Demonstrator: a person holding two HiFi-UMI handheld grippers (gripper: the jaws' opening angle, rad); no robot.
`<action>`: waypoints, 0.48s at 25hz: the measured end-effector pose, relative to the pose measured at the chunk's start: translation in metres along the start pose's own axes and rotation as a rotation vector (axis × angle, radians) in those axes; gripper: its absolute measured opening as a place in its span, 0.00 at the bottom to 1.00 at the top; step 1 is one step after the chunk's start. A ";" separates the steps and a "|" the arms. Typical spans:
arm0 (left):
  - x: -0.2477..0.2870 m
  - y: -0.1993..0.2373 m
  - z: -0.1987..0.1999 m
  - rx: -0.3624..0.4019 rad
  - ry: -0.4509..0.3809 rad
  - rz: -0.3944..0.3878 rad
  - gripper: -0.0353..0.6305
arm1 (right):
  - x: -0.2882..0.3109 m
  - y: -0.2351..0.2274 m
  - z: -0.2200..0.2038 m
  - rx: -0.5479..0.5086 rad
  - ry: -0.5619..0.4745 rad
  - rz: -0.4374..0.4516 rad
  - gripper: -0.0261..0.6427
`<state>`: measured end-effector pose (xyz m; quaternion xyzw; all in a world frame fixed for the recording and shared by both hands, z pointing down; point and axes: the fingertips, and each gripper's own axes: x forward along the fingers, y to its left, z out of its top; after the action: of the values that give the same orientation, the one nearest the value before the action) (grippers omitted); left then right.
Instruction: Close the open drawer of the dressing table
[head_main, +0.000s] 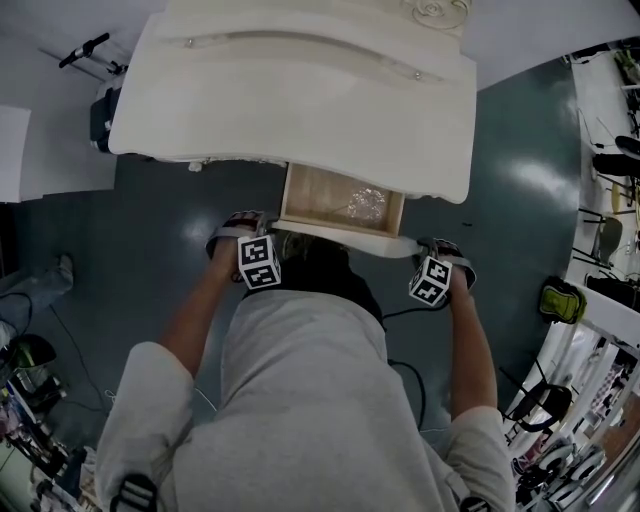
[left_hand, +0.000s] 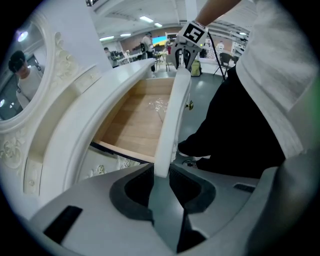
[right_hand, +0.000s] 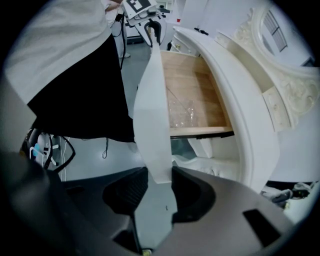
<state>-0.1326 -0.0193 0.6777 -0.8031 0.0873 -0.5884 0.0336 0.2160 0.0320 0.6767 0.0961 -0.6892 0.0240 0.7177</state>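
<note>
Big room, with a shiny grey-green floor (head_main: 520, 200) and gear (head_main: 610, 160) crowding its right edge. The white dressing table (head_main: 300, 90) fills the top of the head view. Its drawer (head_main: 330, 195) sticks out from under the tabletop, wood bottom showing. The left gripper (left_hand: 161, 172) is clamped on one end of the drawer's white face and the right gripper (right_hand: 161, 177) on the other.

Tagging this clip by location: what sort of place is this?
Probably an open-plan lab or workshop, not a bedroom: the dressing table stands on a polished floor, under ceiling strip lights, with equipment stands nearby.
</note>
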 end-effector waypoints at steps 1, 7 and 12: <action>0.000 0.001 0.000 -0.001 0.000 -0.003 0.20 | 0.001 -0.001 0.000 0.000 -0.001 0.000 0.27; 0.000 0.005 0.003 0.002 0.001 -0.009 0.20 | 0.002 -0.006 -0.001 0.005 0.004 -0.002 0.27; 0.000 0.009 0.006 -0.005 0.003 -0.014 0.20 | 0.001 -0.012 -0.003 0.000 0.009 -0.004 0.27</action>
<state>-0.1273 -0.0286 0.6745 -0.8030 0.0834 -0.5895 0.0274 0.2210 0.0211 0.6765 0.0974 -0.6858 0.0228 0.7209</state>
